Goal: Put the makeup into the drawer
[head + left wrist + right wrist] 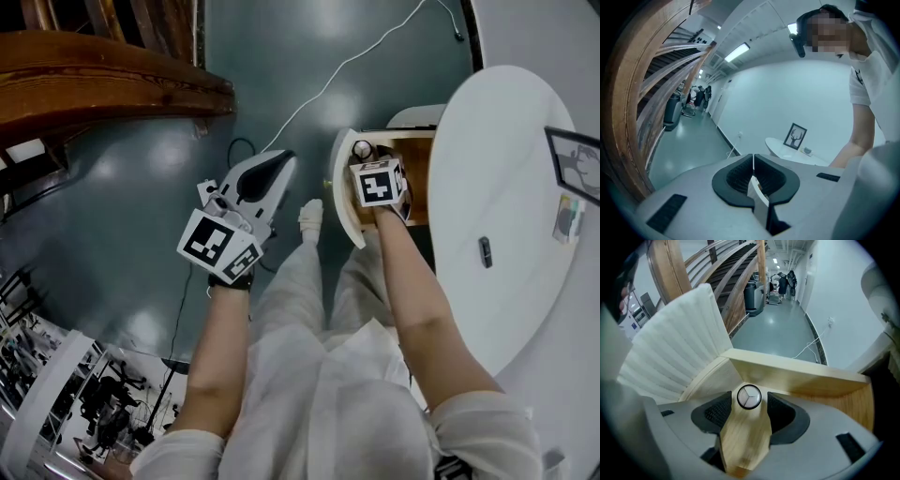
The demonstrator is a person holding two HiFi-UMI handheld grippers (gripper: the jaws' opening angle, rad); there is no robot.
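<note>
A small round makeup compact (749, 396) with a black rim and pale lid lies on the floor of the open wooden drawer (797, 373). My right gripper (749, 409) points steeply down into the drawer, open, and the compact rests between its fingertips with a gap on each side. In the head view the compact (362, 148) shows just beyond the right gripper (372, 159) inside the drawer (419, 141). My left gripper (279, 164) hangs over the floor to the left of the drawer. It is shut with nothing in it, its jaws meeting in the left gripper view (753, 165).
The drawer's white ribbed front (342, 192) stands pulled out from a white round table (506, 187). On the table stand a framed picture (574, 164) and a small dark item (485, 251). A white cable (347, 66) crosses the floor. A wooden staircase (94, 84) is at the left.
</note>
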